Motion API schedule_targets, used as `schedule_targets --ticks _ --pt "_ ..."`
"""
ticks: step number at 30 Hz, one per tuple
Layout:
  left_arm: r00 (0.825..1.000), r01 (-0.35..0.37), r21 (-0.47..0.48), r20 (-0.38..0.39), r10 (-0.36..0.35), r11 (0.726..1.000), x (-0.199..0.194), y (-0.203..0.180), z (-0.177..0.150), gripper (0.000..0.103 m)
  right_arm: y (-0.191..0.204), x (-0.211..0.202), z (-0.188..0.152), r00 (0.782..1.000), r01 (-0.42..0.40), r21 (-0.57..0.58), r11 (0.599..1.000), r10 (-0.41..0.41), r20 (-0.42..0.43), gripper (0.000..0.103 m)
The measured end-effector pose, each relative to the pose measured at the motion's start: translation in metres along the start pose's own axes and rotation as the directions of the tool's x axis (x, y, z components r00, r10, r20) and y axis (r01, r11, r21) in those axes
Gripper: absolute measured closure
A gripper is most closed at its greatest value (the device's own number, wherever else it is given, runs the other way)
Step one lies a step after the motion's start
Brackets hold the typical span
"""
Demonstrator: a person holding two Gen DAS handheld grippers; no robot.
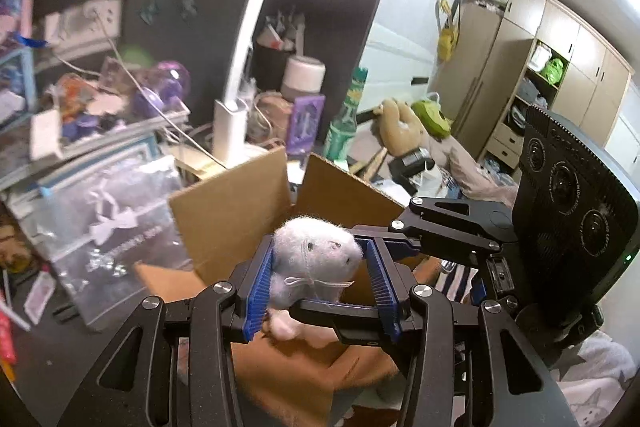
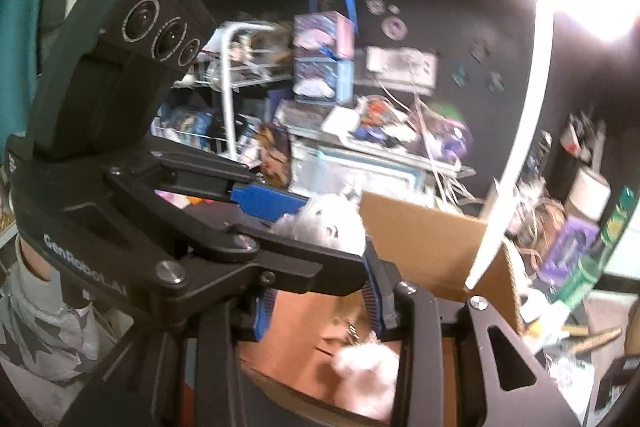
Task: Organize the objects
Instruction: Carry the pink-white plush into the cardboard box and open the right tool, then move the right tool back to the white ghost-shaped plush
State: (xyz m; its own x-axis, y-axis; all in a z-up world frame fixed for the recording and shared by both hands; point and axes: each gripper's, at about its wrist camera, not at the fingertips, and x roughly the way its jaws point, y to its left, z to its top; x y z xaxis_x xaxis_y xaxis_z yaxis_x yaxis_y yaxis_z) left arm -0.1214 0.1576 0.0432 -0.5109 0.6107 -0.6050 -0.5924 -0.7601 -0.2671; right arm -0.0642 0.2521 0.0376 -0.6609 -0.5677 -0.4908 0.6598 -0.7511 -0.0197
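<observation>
The left gripper (image 1: 320, 279) has its blue pads (image 1: 258, 291) clenched on a small grey plush animal (image 1: 312, 259), carried just above the open cardboard box (image 1: 228, 215), which serves here as the landmark. In the left wrist view the right gripper (image 1: 404, 247) reaches across in front of the toy; in its own view the right gripper (image 2: 320, 303) has narrow-set jaws with the box interior showing between them, so I cannot tell whether it grips anything or merely steadies the plush. Inside the box lies a pale pink fluffy toy (image 2: 368, 379), so at least one item looks already stowed; the grey plush is, by my reading, about to go in and has not been let go. Much is left: behind the box stand a green bottle (image 1: 342, 131), a purple packet (image 1: 306, 123) and a white lamp base (image 1: 228, 131), and left of the box sit clear storage bins (image 1: 112, 223) heaped with trinkets. The upright box flaps (image 1: 344, 187) and the two crowded grippers are the likeliest obstacles to a clean drop.
</observation>
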Motion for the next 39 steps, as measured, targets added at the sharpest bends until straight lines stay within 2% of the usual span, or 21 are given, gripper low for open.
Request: schedule_targets --ticks 4,11,12,15,16,20,25,30,35,39 --pt "0.999 0.003 -0.015 -0.048 -0.004 1.0 0.021 0.002 0.002 0.062 -0.017 0.009 -0.007 0.998 0.024 0.034 0.999 -0.022 -0.054 0.069" --pt "0.996 -0.016 -0.011 -0.083 0.015 1.0 0.032 0.002 0.003 0.061 -0.026 0.014 -0.014 0.994 0.041 0.036 0.999 -0.037 -0.106 0.069" --pt "0.996 -0.016 -0.01 -0.085 0.015 1.0 0.033 0.002 0.003 0.058 -0.026 0.015 -0.014 0.993 0.043 0.032 0.999 -0.039 -0.109 0.068" --pt "0.997 -0.024 0.002 -0.077 0.024 1.0 0.031 0.0 0.001 0.037 -0.024 0.016 -0.014 0.991 0.057 0.018 0.998 -0.054 -0.119 0.062" --pt "0.997 -0.025 0.006 -0.076 0.025 1.0 0.031 0.0 0.001 0.036 -0.024 0.016 -0.013 0.991 0.062 0.014 0.998 -0.06 -0.121 0.057" --pt "0.997 -0.027 0.018 -0.067 0.029 0.999 0.026 -0.002 0.0 0.033 -0.022 0.015 -0.011 0.989 0.084 0.003 0.996 -0.083 -0.12 0.052" --pt "0.999 -0.019 0.015 -0.034 0.02 1.0 0.011 -0.002 -0.001 0.03 -0.017 0.013 -0.008 0.988 0.093 -0.008 0.996 -0.094 -0.119 0.05" --pt "1.0 -0.023 0.017 0.021 0.023 1.0 -0.018 -0.002 -0.006 0.029 -0.001 0.004 -0.001 0.993 0.067 -0.018 0.998 -0.068 -0.092 0.05" --pt "0.993 -0.072 0.012 0.097 0.07 0.997 -0.058 0.008 -0.022 0.024 0.033 -0.007 0.006 0.999 0.006 -0.058 0.998 -0.008 -0.045 0.05" --pt "0.981 -0.123 -0.011 0.152 0.123 0.992 -0.092 0.021 -0.043 0.019 0.067 -0.009 0.01 0.998 -0.064 -0.094 0.993 0.062 -0.026 0.05"
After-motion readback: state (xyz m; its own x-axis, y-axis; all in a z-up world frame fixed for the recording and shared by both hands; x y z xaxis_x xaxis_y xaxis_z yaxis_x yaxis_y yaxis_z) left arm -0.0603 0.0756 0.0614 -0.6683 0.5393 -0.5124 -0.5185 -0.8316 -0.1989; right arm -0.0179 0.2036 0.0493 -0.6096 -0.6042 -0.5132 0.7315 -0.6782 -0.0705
